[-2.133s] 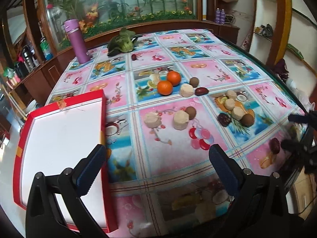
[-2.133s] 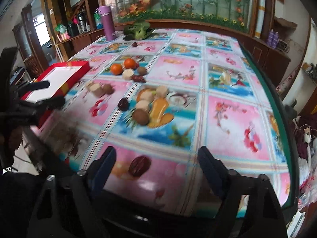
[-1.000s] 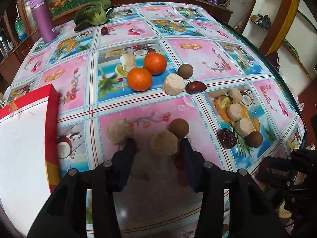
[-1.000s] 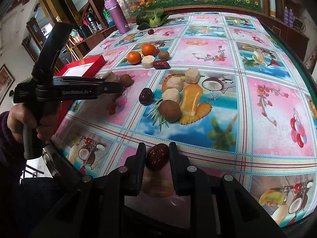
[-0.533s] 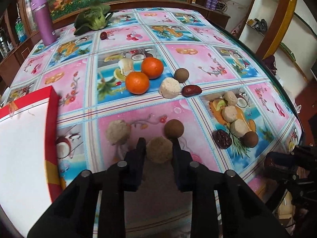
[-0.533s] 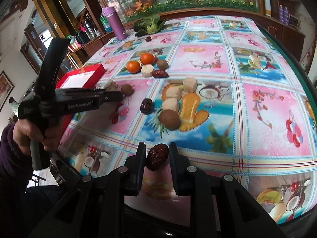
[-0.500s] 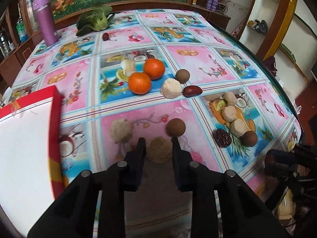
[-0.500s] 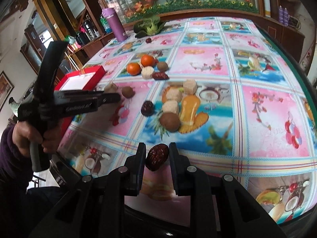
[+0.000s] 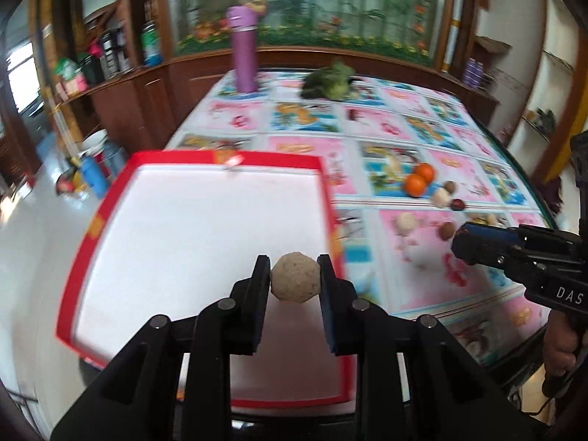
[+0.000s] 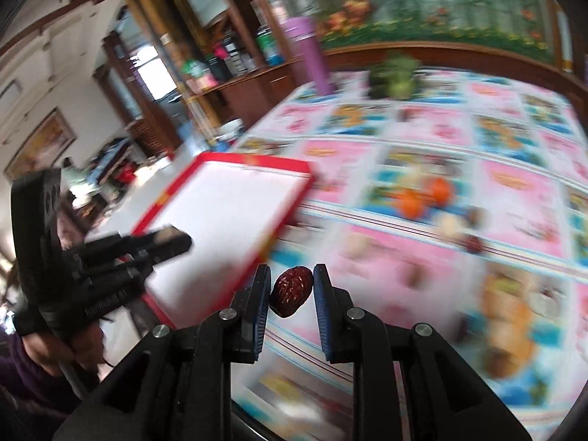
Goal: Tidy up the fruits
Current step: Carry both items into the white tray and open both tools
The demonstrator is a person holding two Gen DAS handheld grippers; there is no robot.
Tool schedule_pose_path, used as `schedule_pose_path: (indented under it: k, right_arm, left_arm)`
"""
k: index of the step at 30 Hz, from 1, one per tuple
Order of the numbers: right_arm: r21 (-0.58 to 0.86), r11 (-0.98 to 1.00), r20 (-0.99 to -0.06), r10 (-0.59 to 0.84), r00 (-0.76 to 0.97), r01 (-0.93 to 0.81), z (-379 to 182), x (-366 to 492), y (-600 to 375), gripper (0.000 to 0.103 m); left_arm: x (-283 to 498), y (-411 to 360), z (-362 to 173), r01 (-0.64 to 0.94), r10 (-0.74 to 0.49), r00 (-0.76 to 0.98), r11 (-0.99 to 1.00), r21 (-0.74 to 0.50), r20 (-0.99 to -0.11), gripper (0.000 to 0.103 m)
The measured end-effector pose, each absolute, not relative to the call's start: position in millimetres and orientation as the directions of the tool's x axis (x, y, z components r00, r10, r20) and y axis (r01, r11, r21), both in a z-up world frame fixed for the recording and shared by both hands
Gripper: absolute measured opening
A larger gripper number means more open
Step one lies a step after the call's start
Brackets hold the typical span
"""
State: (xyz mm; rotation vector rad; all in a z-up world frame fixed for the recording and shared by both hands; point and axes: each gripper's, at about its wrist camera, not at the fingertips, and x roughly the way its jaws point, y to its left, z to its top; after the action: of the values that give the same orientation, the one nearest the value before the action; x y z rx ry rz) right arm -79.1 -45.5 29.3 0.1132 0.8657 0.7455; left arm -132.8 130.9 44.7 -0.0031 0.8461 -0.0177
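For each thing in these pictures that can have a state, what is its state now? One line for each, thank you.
Left gripper: shut on the beige ball, above the tray.
Beige ball: held, lifted.
Right gripper: shut on the red date.
Red date: held, lifted off the table.
Red tray: nothing in it.
Purple bottle: upright, capped.

Between your left fingers (image 9: 259, 286) sits a matt, grainy beige ball (image 9: 295, 282); between your right fingers (image 10: 261, 290), a wrinkled, glossy red date (image 10: 291, 291). Beyond: a glossy printed tablecloth (image 9: 382, 125).
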Motion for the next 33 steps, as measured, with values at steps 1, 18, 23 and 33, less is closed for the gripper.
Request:
schedule_pose_path:
  k: [1,18,23,33]
  right_arm:
    - [0.384,0.736,-0.653,0.644,0.399,-0.558,27,-75,-28,0.022]
    - [0.376,0.754,-0.735,0.597,0.321,-0.539,-7,-41,92,0.022]
    - [0.353,0.782,-0.777,0.551,0.306,-0.513,-16,-30,109,0.022]
    - [0.361,0.785,-0.77,0.555,0.313,-0.504,-13,-34,103,0.037]
  left_arm:
    - [-134,143,42,-0.014,0.0,0.66,1.0,-0.013,-0.752,0.028]
    - [-134,227,2,-0.231,0.141,0.582,0.973,0.004,-0.801,0.028]
    - [-133,230,-6,-0.226,0.123,0.561,0.974,-0.009,-0.819,0.028]
    - [-132,227,-6,-0.24,0.149,0.548,0.971,0.016,-0.823,0.05]
